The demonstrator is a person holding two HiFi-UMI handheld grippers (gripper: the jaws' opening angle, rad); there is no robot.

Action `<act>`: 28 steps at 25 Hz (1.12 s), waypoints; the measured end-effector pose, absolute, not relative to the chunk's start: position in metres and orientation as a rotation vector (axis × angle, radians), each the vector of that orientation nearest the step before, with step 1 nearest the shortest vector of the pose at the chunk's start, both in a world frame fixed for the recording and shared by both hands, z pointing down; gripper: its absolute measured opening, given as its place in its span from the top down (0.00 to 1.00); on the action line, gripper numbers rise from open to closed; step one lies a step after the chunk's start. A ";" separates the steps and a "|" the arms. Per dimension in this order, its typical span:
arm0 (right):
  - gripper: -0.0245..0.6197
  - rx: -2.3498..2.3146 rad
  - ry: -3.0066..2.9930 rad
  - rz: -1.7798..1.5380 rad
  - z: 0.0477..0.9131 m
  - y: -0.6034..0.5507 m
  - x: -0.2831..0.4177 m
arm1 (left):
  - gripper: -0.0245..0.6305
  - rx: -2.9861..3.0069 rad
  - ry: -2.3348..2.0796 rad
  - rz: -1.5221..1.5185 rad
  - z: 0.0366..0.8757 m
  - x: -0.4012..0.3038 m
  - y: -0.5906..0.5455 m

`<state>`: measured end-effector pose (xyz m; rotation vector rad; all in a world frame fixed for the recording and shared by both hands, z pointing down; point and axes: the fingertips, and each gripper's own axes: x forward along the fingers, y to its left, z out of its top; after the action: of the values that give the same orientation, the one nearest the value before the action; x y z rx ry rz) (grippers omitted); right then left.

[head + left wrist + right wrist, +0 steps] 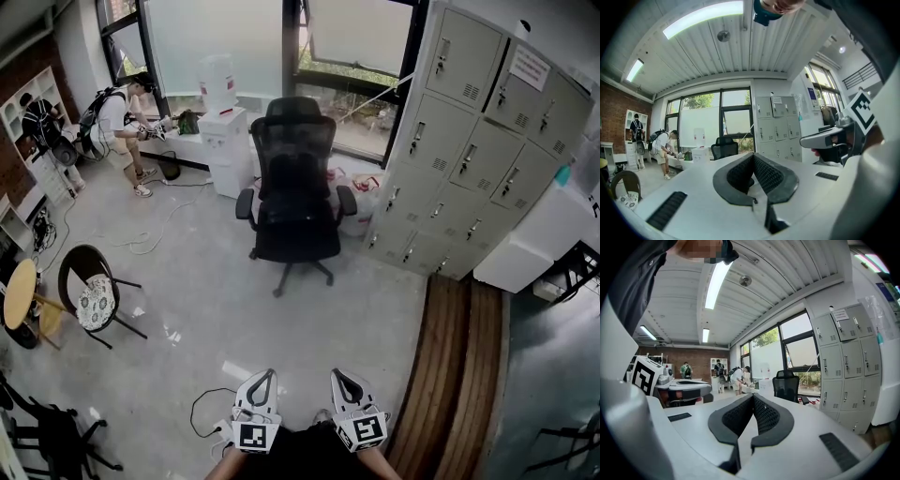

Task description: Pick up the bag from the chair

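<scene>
Starting well means opening up first: the left gripper (268,375) and right gripper (337,375) sit side by side close to the body, each with its jaws pressed together on nothing, so they should part before they reach anything. Just left of the left gripper a cable (201,409) loops over the floor (225,309) (worth stepping round), and off to the right of the right gripper a wooden step (459,366) edges the walkable floor. Farther ahead and well to the left stands a small chair (86,272) with a patterned thing on its seat, which I take for the bag (95,303), though it could be a cushion; it lies well apart from both grippers. Straight ahead and farther off, an office chair (294,187) shows a black seat on which no bag can be made out. The best approach, I judge, is across the open floor, coming down on the bag from above and seeking a handle or fold to pinch. Lockers (469,141) close the far right; a person (120,117) bends at the far left, clear of the path.
</scene>
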<state>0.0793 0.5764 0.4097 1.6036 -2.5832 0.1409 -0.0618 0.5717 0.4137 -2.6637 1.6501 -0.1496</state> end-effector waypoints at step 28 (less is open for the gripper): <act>0.96 1.501 -2.585 0.119 0.452 0.424 0.145 | 0.96 -2.634 1.761 -0.165 0.434 -0.002 0.417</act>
<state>0.1453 0.4240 0.4523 1.5011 -2.5849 0.1192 -0.0016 0.4175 0.4341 -2.6341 1.7607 -0.1651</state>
